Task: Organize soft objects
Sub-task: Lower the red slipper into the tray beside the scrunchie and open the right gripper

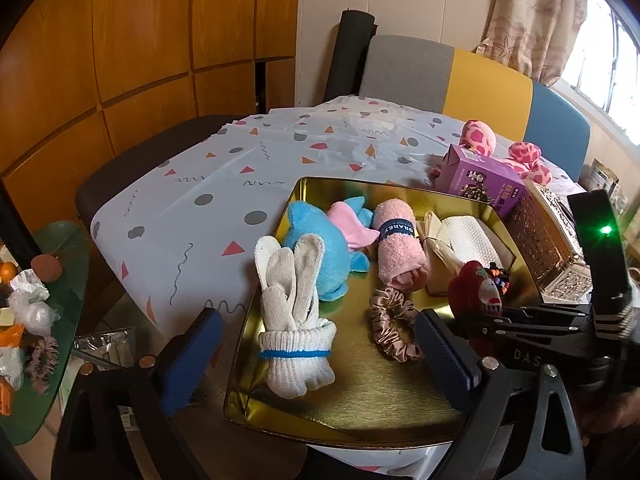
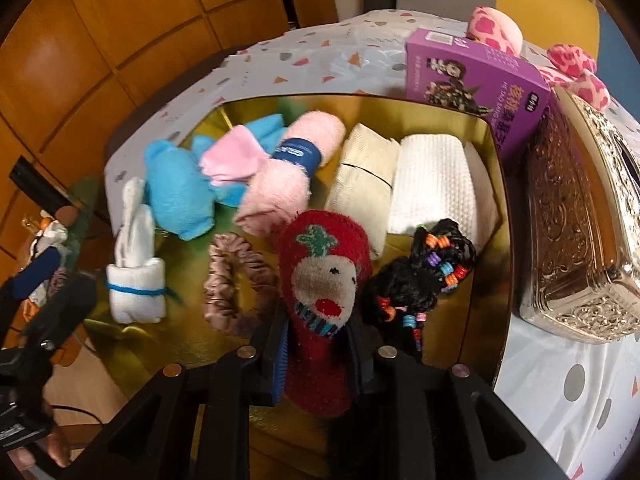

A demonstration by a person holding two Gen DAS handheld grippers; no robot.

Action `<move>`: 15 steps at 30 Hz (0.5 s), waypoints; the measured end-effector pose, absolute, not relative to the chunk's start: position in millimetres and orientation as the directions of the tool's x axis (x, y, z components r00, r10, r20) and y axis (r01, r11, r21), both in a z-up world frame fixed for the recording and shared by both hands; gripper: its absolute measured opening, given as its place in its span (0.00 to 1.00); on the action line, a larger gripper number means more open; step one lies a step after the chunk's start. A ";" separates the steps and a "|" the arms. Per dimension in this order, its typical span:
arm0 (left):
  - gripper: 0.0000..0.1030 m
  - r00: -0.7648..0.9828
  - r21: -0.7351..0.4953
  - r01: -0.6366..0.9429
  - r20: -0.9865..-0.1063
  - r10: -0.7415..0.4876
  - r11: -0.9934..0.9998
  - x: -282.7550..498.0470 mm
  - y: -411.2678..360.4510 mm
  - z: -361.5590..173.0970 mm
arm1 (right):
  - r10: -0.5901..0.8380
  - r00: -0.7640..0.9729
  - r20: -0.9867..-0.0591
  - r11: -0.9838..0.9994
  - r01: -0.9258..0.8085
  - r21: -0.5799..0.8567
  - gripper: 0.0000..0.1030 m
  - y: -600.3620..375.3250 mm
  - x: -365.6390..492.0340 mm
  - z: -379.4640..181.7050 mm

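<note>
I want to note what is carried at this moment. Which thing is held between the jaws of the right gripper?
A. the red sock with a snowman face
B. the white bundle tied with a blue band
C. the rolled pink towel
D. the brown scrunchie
A: in the right wrist view the right gripper has its jaws pressed on both sides of the red sock, above the gold tray.

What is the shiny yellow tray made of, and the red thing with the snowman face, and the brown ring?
The tray looks like metal with a brushed gold finish: it mirrors light and the toys. The red snowman sock looks like fuzzy knitted yarn, with loose fibres at its edges. The brown scrunchie seems to be satin-like cloth, glossy and gathered in tight folds, probably over elastic.
</note>
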State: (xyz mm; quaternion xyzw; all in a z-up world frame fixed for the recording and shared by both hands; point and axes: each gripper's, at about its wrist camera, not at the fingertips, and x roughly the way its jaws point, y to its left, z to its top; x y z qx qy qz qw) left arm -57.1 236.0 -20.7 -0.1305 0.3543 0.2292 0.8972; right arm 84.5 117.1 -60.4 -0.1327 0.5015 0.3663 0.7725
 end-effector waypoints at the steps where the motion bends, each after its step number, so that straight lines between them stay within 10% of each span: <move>1: 0.95 0.642 -0.069 -0.505 -0.696 0.321 0.861 -57.0 235.7 -20.8 | 0.424 0.235 -0.874 0.704 -0.693 0.156 0.24 116.4 86.2 -62.9; 6: 0.95 0.636 -0.050 -0.502 -0.697 0.330 0.863 -56.2 232.9 -21.4 | 0.417 0.236 -0.878 0.715 -0.681 0.156 0.24 113.5 91.3 -66.3; 15: 0.97 0.640 -0.040 -0.489 -0.695 0.327 0.871 -54.7 226.6 -20.2 | 0.501 0.267 -0.823 0.693 -0.694 0.197 0.64 110.0 84.4 -47.7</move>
